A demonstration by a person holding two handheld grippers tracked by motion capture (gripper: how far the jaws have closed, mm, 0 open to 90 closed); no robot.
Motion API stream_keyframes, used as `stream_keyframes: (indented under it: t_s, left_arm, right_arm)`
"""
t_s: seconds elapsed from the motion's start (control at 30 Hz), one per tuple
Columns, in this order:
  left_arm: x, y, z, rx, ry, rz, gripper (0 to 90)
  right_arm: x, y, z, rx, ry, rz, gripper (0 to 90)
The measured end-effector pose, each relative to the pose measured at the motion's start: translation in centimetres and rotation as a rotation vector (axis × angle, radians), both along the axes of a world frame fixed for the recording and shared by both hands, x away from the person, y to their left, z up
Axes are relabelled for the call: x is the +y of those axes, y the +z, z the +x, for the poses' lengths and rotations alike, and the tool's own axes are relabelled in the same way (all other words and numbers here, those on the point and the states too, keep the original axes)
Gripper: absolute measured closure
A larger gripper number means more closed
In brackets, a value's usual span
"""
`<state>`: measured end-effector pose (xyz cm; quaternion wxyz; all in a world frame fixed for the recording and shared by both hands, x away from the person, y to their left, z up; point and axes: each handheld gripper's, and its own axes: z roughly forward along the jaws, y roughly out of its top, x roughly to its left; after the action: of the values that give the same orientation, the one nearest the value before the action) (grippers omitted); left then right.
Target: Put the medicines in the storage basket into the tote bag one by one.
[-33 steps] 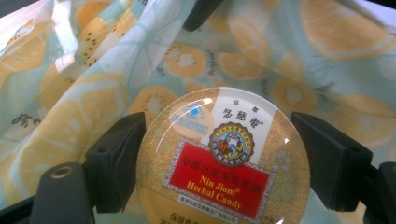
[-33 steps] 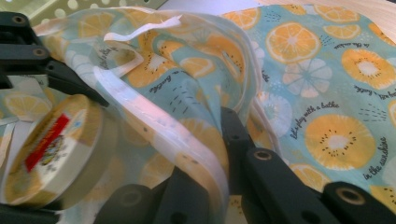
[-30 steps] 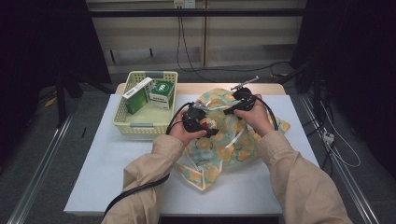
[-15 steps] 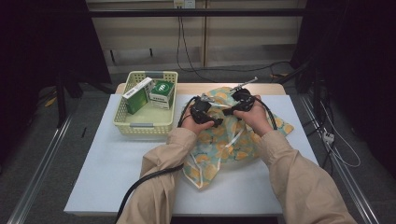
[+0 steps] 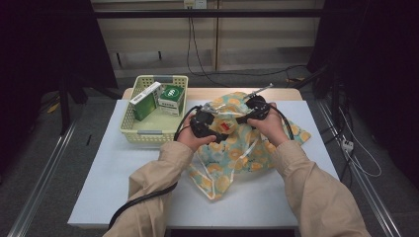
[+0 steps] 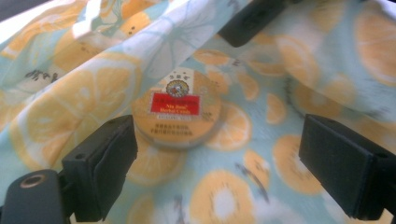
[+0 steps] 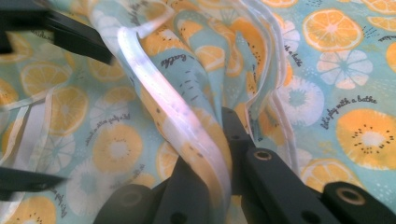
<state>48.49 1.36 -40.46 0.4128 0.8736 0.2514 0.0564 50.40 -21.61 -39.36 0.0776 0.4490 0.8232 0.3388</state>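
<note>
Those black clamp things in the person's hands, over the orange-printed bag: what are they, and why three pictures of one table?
They are hand-held grippers, each with two jaws. One picture comes from a camera above the table; the other two come from cameras riding on the grippers, looking along their jaws.

On the white table lies a bag printed with orange slices, beside a yellow basket holding two green boxes.

The right gripper is shut on the bag's edge, holding it up. The left gripper has just been opening; its jaws stand wide, pressing on nothing. Just beyond them a round tin with a red label lies on the bag's printed cloth.
</note>
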Motion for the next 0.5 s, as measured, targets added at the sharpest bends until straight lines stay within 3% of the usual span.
stream_keyframes:
  t_s: [0.17,0.4,0.5]
  left_arm:
    - [2.0,2.1,-0.6,-0.009,-0.004,-0.003,10.2]
    - [5.2,3.9,0.5,-0.035,0.065,0.022,9.2]
    - [6.5,4.6,1.2,-0.036,0.097,0.015,8.9]
  right_arm:
    - [0.1,0.1,-0.1,0.000,0.000,0.003,90.0]
    - [0.1,-0.1,-0.3,0.002,0.003,0.009,90.0]
    - [0.0,-0.1,-0.3,0.004,0.006,0.011,90.0]
